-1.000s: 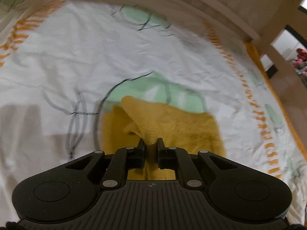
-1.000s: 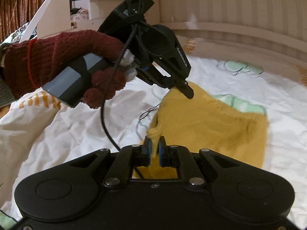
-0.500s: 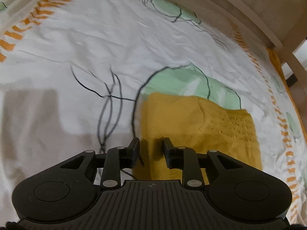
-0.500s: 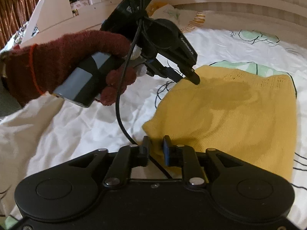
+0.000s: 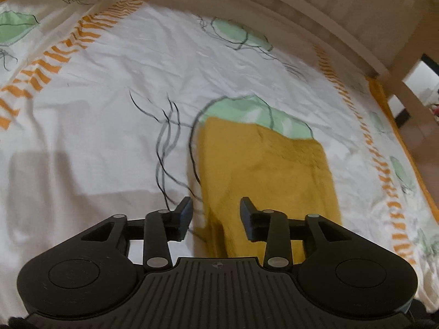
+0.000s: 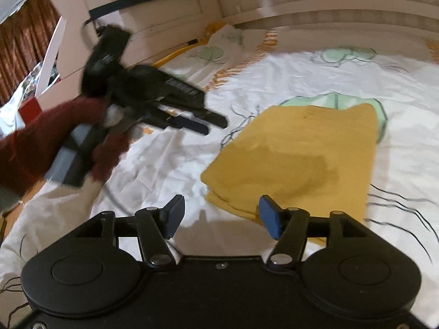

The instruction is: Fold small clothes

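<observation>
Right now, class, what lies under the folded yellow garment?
The yellow garment lies on the white printed bedsheet, overlapping a green leaf print. The sheet directly beneath it is covered.

Mustard-yellow knit garment [image 6: 301, 159]; white bedsheet [image 5: 115, 87] with green blobs, black scribbles, orange dashes; maroon glove [image 6: 55, 142].

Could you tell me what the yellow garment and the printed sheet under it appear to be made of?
The yellow garment looks like a soft matte knit, perhaps wool or acrylic: an open-stitch band shows near one edge. The sheet looks like thin, smooth woven fabric, probably cotton, judging by its fine creases and flat print.
</observation>
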{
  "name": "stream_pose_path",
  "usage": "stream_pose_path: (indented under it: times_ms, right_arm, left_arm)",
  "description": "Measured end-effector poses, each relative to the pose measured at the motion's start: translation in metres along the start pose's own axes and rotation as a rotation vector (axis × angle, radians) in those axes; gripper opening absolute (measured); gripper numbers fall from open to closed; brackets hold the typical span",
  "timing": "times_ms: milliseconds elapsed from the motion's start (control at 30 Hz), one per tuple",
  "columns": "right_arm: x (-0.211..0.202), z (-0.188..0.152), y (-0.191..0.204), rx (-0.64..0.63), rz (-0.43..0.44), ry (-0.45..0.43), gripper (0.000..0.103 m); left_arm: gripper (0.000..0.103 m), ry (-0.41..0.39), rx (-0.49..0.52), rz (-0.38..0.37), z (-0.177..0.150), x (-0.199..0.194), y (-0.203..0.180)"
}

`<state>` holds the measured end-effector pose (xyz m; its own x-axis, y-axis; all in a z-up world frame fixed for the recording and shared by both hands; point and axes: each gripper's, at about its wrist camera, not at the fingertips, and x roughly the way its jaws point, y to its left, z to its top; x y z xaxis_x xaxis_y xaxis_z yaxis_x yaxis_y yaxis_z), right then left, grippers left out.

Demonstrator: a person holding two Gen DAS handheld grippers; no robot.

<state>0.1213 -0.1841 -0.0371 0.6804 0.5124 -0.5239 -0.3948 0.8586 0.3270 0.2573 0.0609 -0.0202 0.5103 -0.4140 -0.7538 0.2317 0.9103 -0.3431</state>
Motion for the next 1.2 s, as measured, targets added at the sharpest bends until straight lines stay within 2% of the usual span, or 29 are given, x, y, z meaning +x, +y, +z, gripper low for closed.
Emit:
stream_pose_path:
  times_ms: [100,167,333,400,500,667,800,933,1100,1200]
  right_arm:
    - [-0.005,-0.003,-0.007,0.028,-0.022,-0.001,0.065]
    - [-0.007,-0.005,-0.012,0.048,-0.042,-0.005,0.065]
    - [-0.008,-0.008,-0.022,0.026,-0.123,0.0,0.065]
    - [-0.008,-0.01,-0.02,-0.025,-0.188,-0.001,0.065]
    - [-0.002,-0.015,-0.015,-0.169,-0.341,0.019,0.066]
    - [0.012,-0.021,-0.015,-0.259,-0.404,0.064,0.067]
    - [0.02,-0.025,-0.022,-0.282,-0.442,0.082,0.067]
    - [0.017,-0.025,-0.031,-0.247,-0.459,0.053,0.067]
    - [0.001,-0.03,-0.079,0.078,-0.461,0.014,0.067]
    - [-0.005,-0.034,-0.086,0.115,-0.441,0.006,0.067]
  left_arm:
    - [0.038,0.011,-0.002,-0.027,-0.016,0.004,-0.006]
    - [0.038,0.046,-0.016,-0.046,-0.026,0.013,-0.006]
    - [0.038,0.124,-0.106,-0.043,-0.043,0.036,0.009]
    - [0.038,0.122,-0.136,-0.062,-0.047,0.037,0.016]
    - [0.038,0.121,-0.155,-0.08,-0.046,0.033,0.018]
    - [0.038,0.123,-0.143,-0.101,-0.045,0.029,0.019]
    - [0.038,0.127,-0.155,-0.12,-0.047,0.03,0.019]
    - [0.038,0.116,-0.156,-0.134,-0.046,0.026,0.017]
    - [0.039,0.098,-0.154,-0.151,-0.042,0.021,0.013]
    - [0.04,0.101,-0.142,-0.139,-0.043,0.024,0.01]
